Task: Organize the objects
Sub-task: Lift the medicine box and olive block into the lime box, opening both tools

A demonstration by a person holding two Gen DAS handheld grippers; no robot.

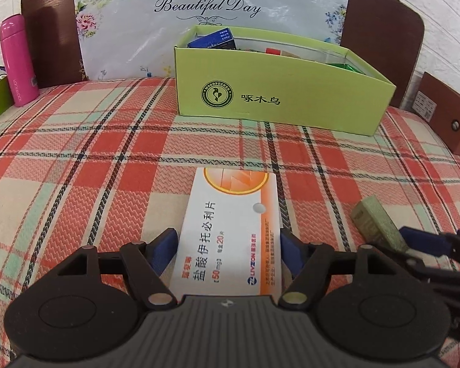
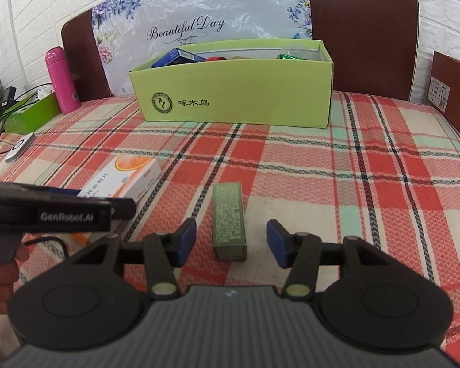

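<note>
Domestic room. Indicators: a table under a plaid tablecloth (image 2: 322,165), two wooden chair backs (image 2: 362,30), a pink flask (image 2: 63,79) and a white brick-pattern wall (image 2: 33,9).

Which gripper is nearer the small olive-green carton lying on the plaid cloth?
Right. The right gripper has its open jaws either side of the olive-green carton, not touching it. The left gripper sits further left, jaws around the white and orange medicine box.

The checked cloth (image 2: 337,184) lies bare from the near boxes to the far green box (image 2: 236,92). Right half open. Near left, the white carton (image 1: 230,230) and small olive box (image 2: 230,220) crowd together.
</note>
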